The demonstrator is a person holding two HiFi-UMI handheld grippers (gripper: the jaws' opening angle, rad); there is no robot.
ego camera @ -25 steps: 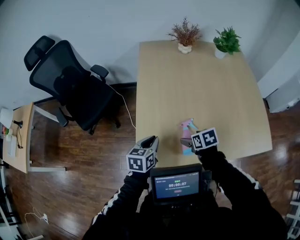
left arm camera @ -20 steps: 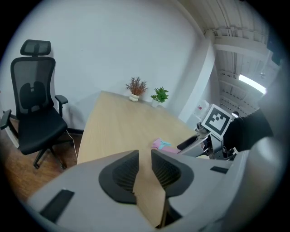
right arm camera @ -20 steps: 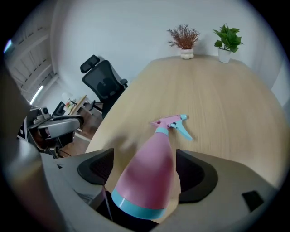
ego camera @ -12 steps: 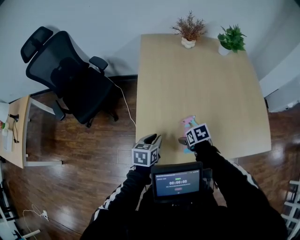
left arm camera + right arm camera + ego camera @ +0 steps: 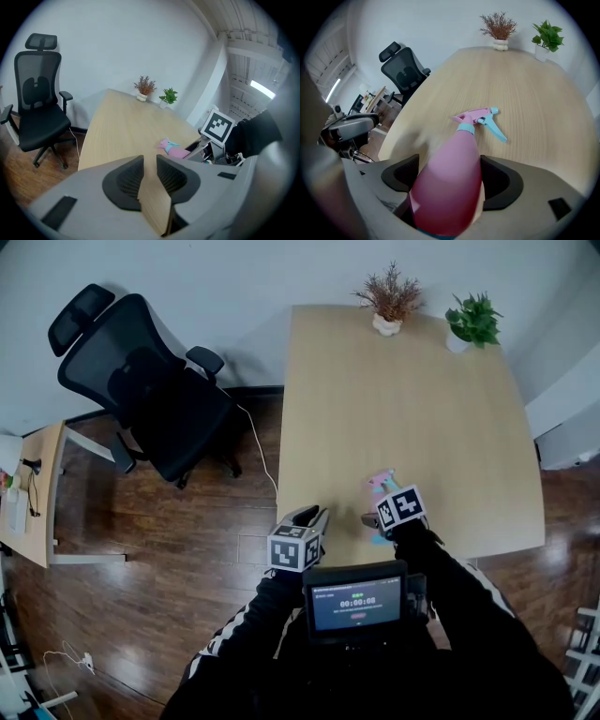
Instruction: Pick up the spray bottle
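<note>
A pink spray bottle (image 5: pixel 379 484) with a light-blue trigger and collar is at the near edge of the wooden table (image 5: pixel 422 390). My right gripper (image 5: pixel 373 521) is shut on the spray bottle (image 5: pixel 454 173): its body fills the gap between the two dark pads, nozzle pointing away over the table. My left gripper (image 5: pixel 314 515) hovers just off the table's near-left corner, jaws shut with nothing between them (image 5: pixel 150 173). From the left gripper view the bottle (image 5: pixel 174 149) shows beside the right gripper's marker cube.
A dried plant (image 5: pixel 391 298) and a green potted plant (image 5: pixel 472 322) stand at the table's far edge. A black office chair (image 5: pixel 141 390) is on the wood floor to the left, and a small side desk (image 5: pixel 28 502) beyond it. A screen (image 5: pixel 356 596) is at my chest.
The right gripper has shifted slightly left and forward along the bottle, staying around it. The left gripper has barely moved.
</note>
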